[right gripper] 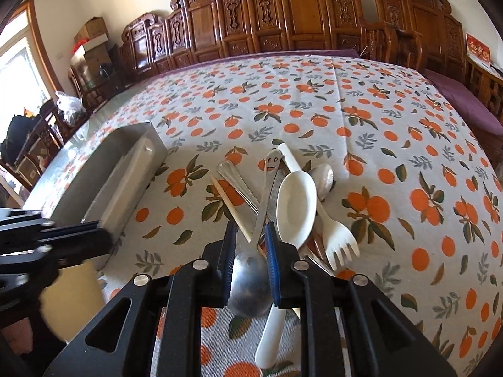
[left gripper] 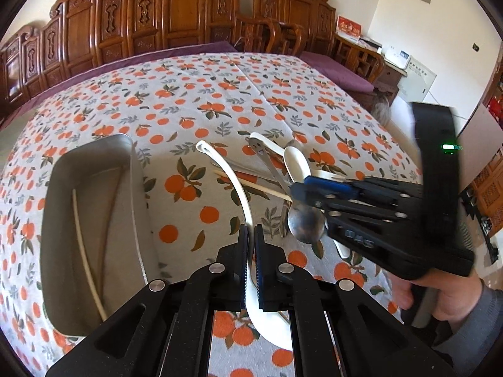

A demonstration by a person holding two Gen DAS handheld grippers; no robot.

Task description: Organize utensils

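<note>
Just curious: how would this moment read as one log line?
left tongs: shut on white spoon | right tongs: around metal spoon, grip unclear | tray: chopsticks inside

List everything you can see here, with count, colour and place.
tablecloth: one, orange-print, covering table
metal tray: one, silver, left
white stick: one, in tray
white long spoon: one, in left gripper
smiley spoon: one, silver, under right gripper
white scoop: one, pile
white fork: one, pile's right
wooden chopstick: one, tan, pile's left
other metal cutlery: unclear count, pile
carved chairs: several, brown, behind
left gripper: one, black, shut
right gripper: one, black, jaws apart
</note>
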